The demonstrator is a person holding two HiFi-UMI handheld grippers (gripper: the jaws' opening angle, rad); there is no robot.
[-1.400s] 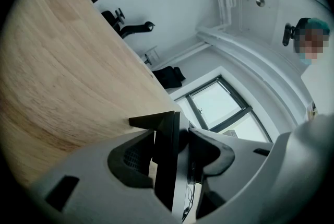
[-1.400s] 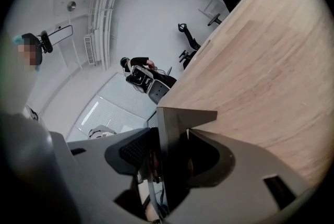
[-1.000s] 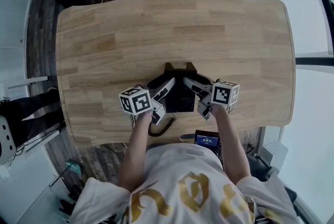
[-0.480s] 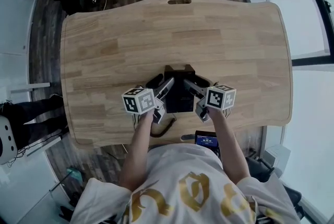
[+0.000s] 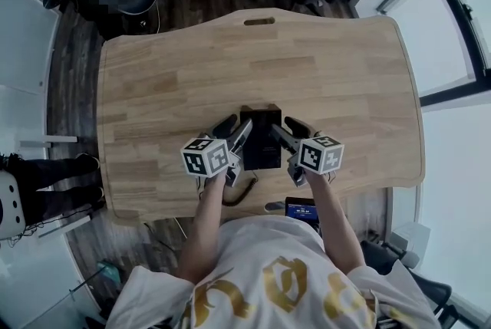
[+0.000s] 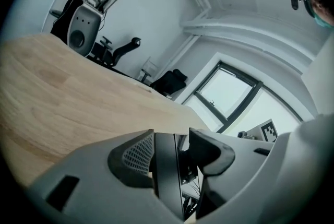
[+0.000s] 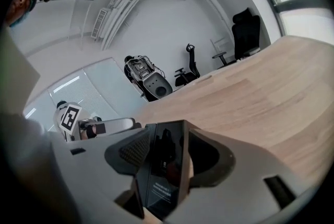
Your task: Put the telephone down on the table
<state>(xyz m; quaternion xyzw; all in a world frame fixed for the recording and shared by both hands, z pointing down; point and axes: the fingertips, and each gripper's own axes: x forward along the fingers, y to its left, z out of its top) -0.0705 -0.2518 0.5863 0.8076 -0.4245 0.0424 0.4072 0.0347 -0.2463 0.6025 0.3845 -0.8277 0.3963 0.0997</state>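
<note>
Nearest the person, just behind the right claw (image 5: pixel 286 128), one small lit screen (image 5: pixel 304 207) sits at the near edge of the surface (image 5: pixel 345 74). Behind the left claw (image 5: pixel 235 129), one dark coiled cord (image 5: pixel 239 192) loops over that same edge.

There are two claws, side by side with their tips angled in toward each other, and the one telephone (image 5: pixel 259 139) is between them. In the left gripper view the jaws are closing. The telephone's thin dark edge stands between them, flat against the ribbed pad (image 6: pixel 136 152). In the right gripper view the jaws are clenched on the telephone's other side, with its glossy black wedge filling the space between both pads (image 7: pixel 136 151).

The telephone is a dark rectangle. Its long axis runs straight ahead of the claws, from the person toward the far edge, and its broad face is turned up. Whether its underside touches the wood cannot be told.

Ahead of the claws the one wooden surface stretches bare, with a single slot (image 5: pixel 259 21) cut near its far edge.
</note>
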